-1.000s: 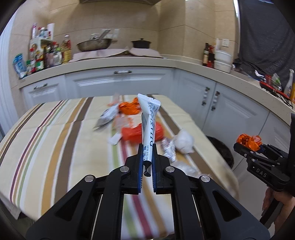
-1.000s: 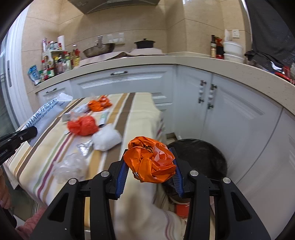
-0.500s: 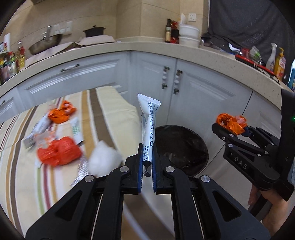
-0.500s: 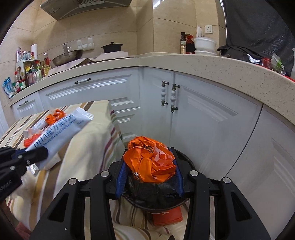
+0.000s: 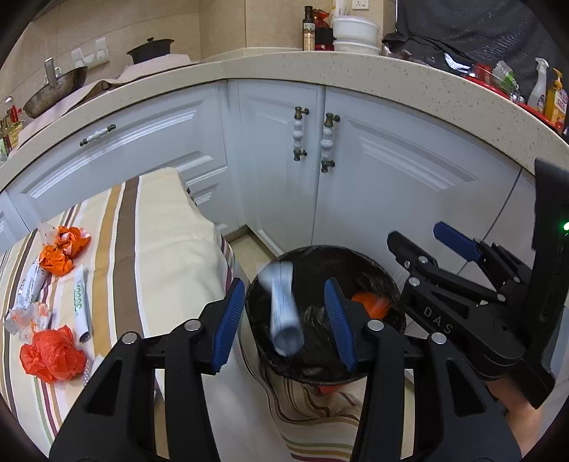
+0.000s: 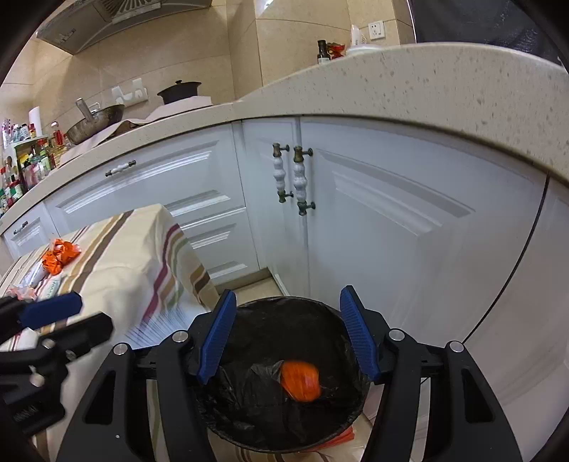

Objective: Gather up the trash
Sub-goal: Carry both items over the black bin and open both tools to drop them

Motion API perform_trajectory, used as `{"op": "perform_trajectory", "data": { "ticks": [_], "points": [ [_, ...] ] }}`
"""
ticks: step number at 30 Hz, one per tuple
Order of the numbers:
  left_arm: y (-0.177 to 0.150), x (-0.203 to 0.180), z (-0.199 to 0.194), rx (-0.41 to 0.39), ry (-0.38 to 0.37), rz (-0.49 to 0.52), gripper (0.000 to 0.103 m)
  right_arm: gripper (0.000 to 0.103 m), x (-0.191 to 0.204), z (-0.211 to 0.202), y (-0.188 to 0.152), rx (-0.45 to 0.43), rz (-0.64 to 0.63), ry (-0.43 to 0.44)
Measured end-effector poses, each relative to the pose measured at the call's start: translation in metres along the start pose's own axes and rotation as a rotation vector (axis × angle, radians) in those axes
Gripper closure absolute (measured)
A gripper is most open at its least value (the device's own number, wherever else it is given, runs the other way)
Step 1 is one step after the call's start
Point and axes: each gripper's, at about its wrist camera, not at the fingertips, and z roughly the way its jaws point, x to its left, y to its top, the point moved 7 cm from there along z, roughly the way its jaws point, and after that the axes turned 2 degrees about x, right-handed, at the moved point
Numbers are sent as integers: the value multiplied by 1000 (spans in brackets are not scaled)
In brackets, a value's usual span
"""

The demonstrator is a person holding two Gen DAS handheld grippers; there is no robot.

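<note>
Both grippers' jaws opening over bin (image 6: 284, 305): white tube (image 5: 284, 312) & orange wad (image 6: 300, 381) let go, now falling in.

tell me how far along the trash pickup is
Done: an orange wad is in the black-lined bin. In hand: nothing gripped; the left gripper and right gripper are opening their jaws over the bin, and a blurred white packet is dropping in. Left: orange wrappers, a small tube and other scraps on the striped tablecloth.

White cabinet doors (image 5: 373, 170); speckled countertop (image 5: 284, 71); wok (image 5: 53, 90), black pot (image 5: 151, 49), bottles (image 5: 308, 28) on top.
</note>
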Motion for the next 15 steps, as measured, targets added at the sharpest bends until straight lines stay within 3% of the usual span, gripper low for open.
{"op": "perform_trajectory", "data": {
  "ticks": [8, 15],
  "points": [
    [1, 17, -31, -70, 17, -19, 55, 42, 3, -21, -2, -10, 13, -10],
    [-17, 48, -74, -116, 41, -54, 49, 39, 25, -55, -4, -35, 11, 15]
  ]
}}
